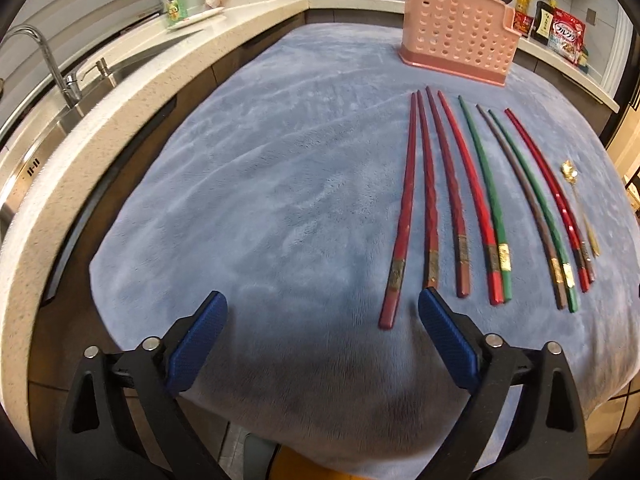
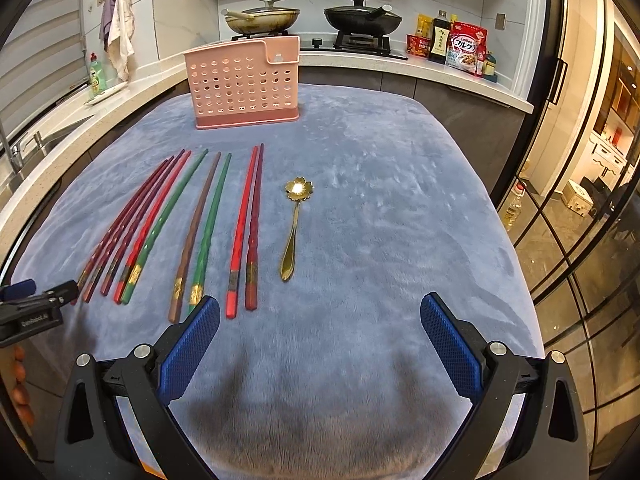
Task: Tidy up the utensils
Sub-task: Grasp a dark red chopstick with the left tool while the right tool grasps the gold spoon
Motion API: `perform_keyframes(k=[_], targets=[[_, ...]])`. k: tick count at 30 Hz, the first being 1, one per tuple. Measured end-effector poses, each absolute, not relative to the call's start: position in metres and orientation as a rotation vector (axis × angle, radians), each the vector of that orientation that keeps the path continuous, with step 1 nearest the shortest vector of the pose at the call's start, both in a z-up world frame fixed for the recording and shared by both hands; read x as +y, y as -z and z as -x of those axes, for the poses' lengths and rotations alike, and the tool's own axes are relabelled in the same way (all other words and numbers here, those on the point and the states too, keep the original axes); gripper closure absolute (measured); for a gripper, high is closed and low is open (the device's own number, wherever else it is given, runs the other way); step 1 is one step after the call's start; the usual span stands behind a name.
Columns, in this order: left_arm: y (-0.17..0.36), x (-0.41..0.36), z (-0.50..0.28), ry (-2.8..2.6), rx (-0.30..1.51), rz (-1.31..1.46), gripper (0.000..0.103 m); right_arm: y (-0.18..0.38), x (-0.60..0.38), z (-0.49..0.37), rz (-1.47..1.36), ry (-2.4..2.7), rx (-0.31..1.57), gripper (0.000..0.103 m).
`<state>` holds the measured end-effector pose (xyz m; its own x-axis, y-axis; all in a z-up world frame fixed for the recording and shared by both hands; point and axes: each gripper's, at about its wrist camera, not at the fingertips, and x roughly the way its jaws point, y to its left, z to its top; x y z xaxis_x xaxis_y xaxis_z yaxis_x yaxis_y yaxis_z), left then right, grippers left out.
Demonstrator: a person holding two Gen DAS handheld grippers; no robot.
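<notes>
Several red, maroon, green and brown chopsticks (image 2: 208,224) lie side by side on the blue-grey cloth (image 2: 380,208); they also show in the left wrist view (image 1: 476,200). A gold flower-bowl spoon (image 2: 294,224) lies to their right, and shows small in the left wrist view (image 1: 576,200). A pink perforated utensil holder (image 2: 242,86) stands upright behind them, also in the left wrist view (image 1: 460,36). My left gripper (image 1: 322,322) is open and empty, just before the leftmost chopstick ends. My right gripper (image 2: 320,322) is open and empty, short of the spoon's handle.
A stone counter with a sink and tap (image 1: 48,64) runs along the left. Two pans (image 2: 312,18) sit on the hob behind the holder. Bottles and food packets (image 2: 456,46) stand back right. Glass doors (image 2: 580,200) are at the right.
</notes>
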<state>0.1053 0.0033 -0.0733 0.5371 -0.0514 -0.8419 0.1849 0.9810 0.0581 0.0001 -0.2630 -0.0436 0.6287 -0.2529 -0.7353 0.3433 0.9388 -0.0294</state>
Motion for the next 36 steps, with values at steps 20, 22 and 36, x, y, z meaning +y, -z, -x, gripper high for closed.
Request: perform_keyframes(k=[20, 22, 36], targets=[[0.080, -0.005, -0.125, 0.185, 1.020, -0.132, 0.047, 0.074, -0.287, -0.064, -0.183, 0.297, 0.856, 0.043], [0.080, -0.006, -0.125, 0.181, 1.016, -0.136, 0.047, 0.081, -0.287, -0.068, -0.198, 0.279, 0.875, 0.053], [0.080, -0.007, -0.121, 0.189, 1.008, -0.127, 0.057, 0.093, -0.293, -0.063, -0.263, 0.232, 0.884, 0.092]])
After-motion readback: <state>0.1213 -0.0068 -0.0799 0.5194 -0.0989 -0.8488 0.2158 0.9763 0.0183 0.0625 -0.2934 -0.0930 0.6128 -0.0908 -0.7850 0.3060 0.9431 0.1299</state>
